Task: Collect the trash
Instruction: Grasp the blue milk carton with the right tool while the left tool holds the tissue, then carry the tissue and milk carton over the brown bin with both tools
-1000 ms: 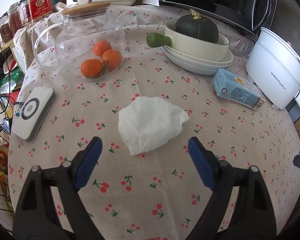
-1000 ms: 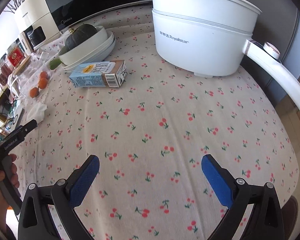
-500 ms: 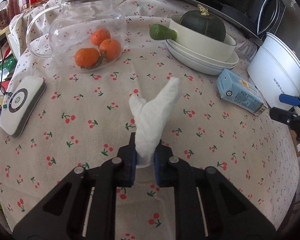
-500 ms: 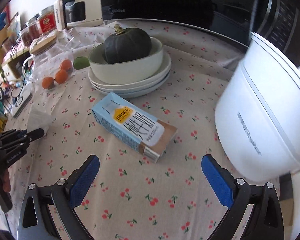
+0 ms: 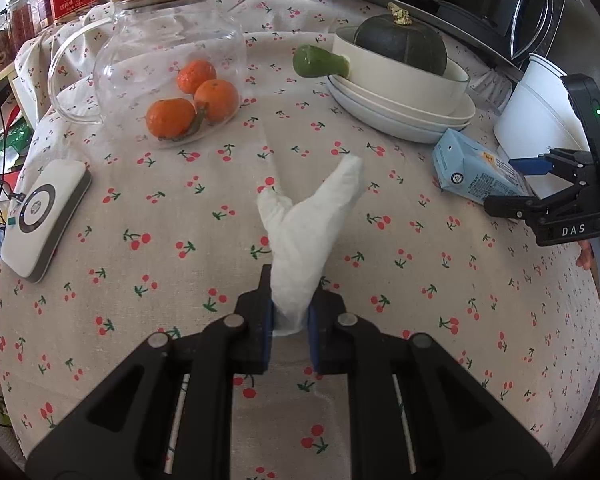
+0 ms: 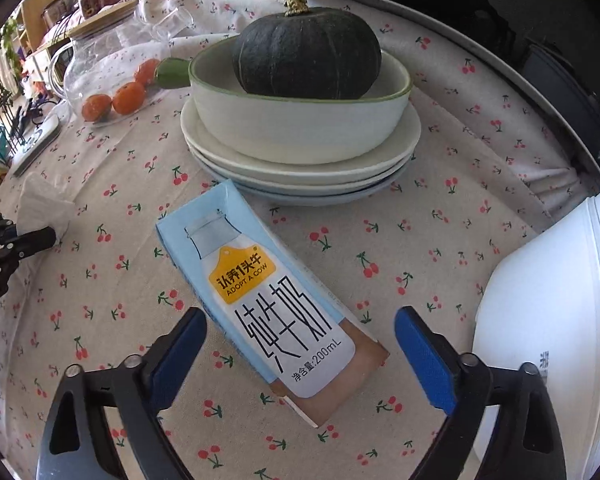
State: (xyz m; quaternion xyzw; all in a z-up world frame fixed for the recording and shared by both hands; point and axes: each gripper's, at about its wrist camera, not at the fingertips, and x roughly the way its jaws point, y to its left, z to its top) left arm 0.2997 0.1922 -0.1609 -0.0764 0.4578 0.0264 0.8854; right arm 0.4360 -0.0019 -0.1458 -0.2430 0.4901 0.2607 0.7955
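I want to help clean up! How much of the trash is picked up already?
Nothing looks thrown away yet, and no bin is in view. The left gripper is shut on the crumpled tissue. The right gripper is closing around the milk carton, which lies on the tablecloth, pads not touching yet. Left: grab the carton, bin both.

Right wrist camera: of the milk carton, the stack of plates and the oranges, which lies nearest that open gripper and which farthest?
1. Milk carton, its near end between the closing jaws of the right gripper.
2. Stack of plates, straight behind the carton.
3. Oranges, far back on the left.
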